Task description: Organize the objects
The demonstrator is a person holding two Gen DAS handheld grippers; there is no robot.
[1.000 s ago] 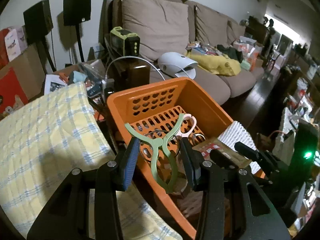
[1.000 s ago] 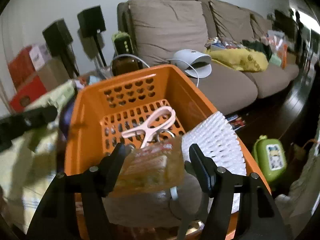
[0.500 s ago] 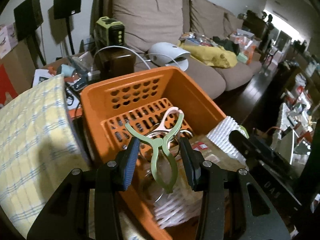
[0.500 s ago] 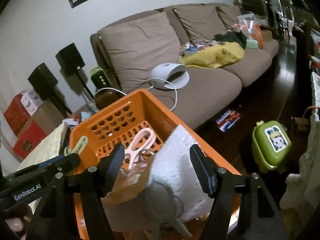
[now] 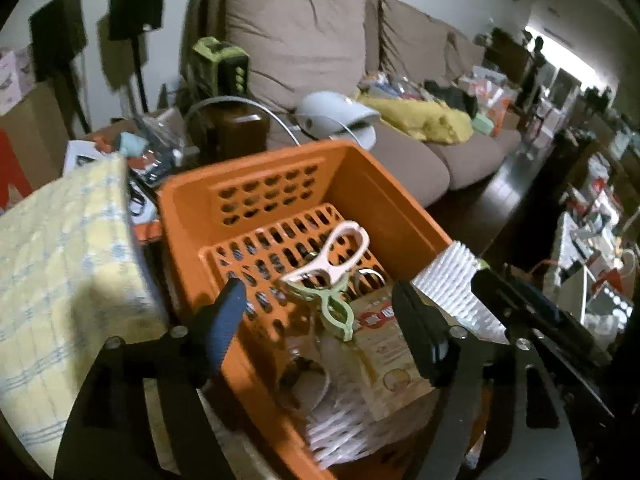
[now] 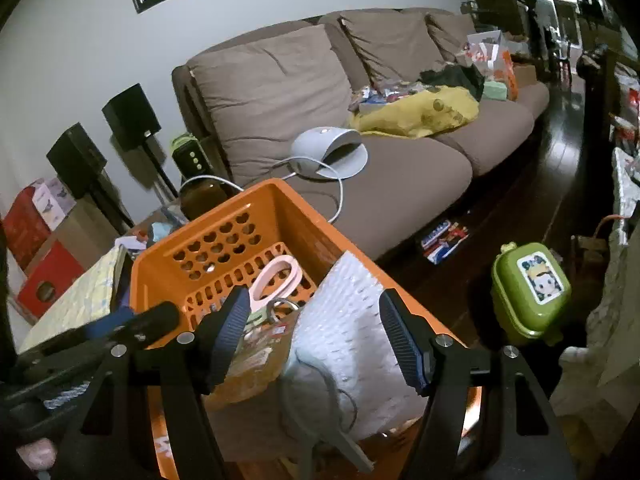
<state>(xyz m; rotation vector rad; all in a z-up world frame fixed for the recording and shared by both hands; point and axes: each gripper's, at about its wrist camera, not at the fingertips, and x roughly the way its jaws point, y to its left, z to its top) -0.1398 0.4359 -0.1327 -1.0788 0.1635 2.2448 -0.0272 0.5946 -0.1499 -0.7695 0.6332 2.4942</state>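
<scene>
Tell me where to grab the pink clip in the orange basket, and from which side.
Probably take the pink clip across its narrow waist, where the two arms meet, coming from above. It lies flat on the slotted floor of the orange basket, and its big loop end seems too wide and springy to pinch securely.

Dim indoors, lit mostly from a bright doorway [image 5: 560,56] far right. Heavy fisheye bending, black corners. Slight motion blur, soft grainy shadows under speakers [image 6: 130,114].
</scene>
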